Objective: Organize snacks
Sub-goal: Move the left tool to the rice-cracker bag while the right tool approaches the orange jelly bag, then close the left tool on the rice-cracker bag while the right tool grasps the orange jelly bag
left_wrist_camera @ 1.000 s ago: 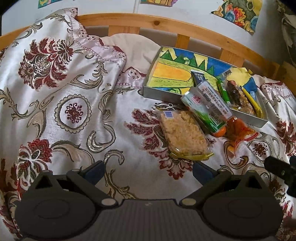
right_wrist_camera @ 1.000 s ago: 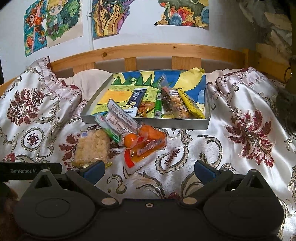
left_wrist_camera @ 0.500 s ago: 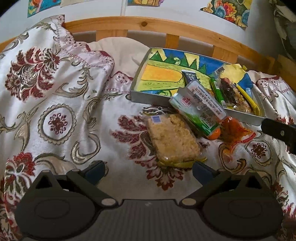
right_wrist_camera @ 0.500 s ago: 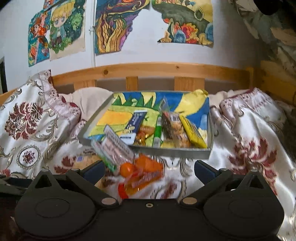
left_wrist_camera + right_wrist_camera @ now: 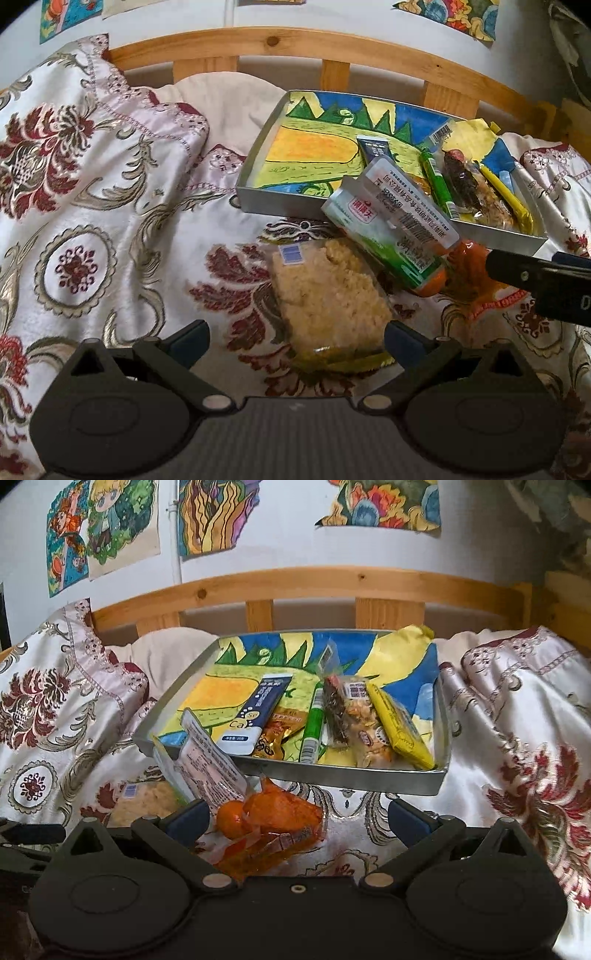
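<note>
Both tongs gape empty: the left gripper (image 5: 295, 338) over the rice cake (image 5: 328, 299), the right gripper (image 5: 297, 818) over the orange packet (image 5: 275, 825) before the tray (image 5: 347, 777).

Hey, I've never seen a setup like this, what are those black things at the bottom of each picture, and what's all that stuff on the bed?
Those are two hand-held grippers, each filmed by its own camera. The left gripper is open above a clear pack of rice crisps. The right gripper is open over an orange snack bag. Neither holds anything. A green-and-white packet leans on the metal tray, which already holds several snacks. Everything sits on a floral bedspread.
</note>
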